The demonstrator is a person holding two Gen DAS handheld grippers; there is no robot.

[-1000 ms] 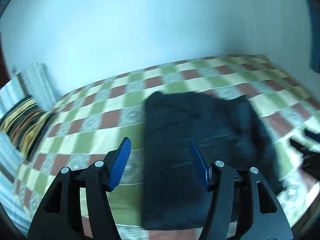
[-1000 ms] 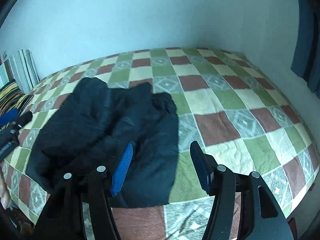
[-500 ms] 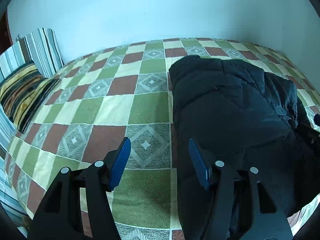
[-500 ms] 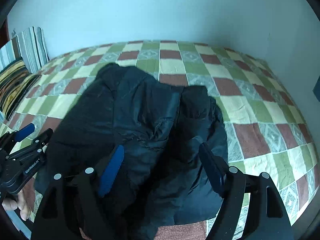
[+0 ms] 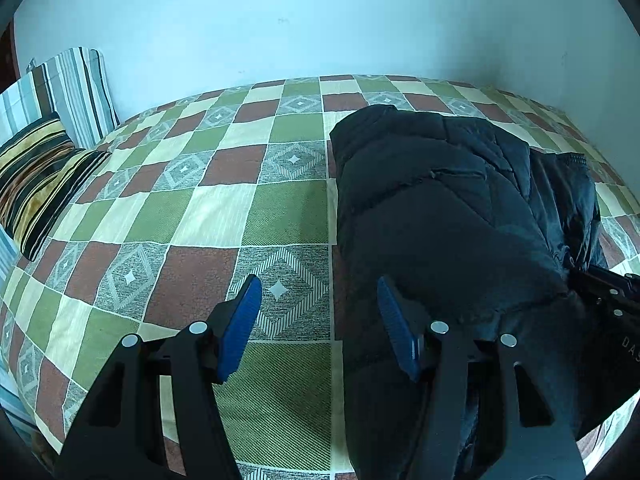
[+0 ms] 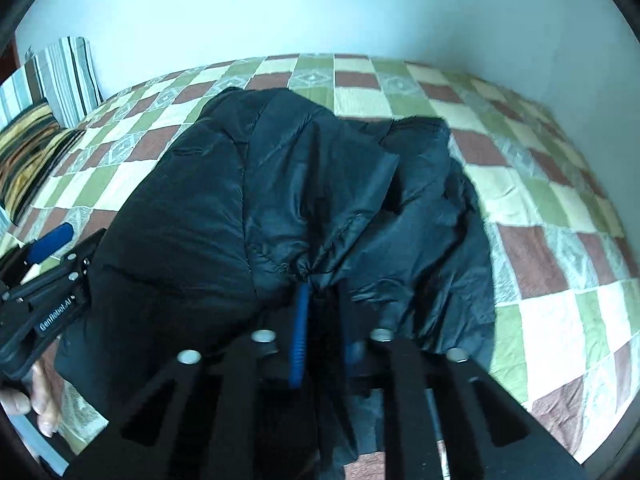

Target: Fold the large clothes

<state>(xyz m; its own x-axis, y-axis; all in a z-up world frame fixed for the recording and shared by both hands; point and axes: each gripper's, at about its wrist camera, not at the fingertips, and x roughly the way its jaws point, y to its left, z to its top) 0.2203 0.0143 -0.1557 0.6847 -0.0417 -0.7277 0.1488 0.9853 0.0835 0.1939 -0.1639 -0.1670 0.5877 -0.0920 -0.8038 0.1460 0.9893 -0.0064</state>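
Observation:
A black padded jacket (image 5: 448, 216) lies on the checked bedspread (image 5: 200, 208), bunched and partly folded; it also fills the middle of the right wrist view (image 6: 248, 200). My left gripper (image 5: 320, 312) is open and empty over the jacket's left edge, its right finger above the fabric. My right gripper (image 6: 320, 292) is shut on a pinched fold of the jacket near its lower edge. The left gripper's body shows at the left of the right wrist view (image 6: 52, 280), held by a hand.
Striped pillows (image 5: 44, 140) lie at the bed's left end. A pale wall (image 5: 320, 20) runs behind the bed. The bedspread (image 6: 540, 220) stretches to the right of the jacket. The bed's near edge is just below both grippers.
My right gripper has closed on a fold of the jacket. My left gripper has stayed open and held its place at the jacket's left edge.

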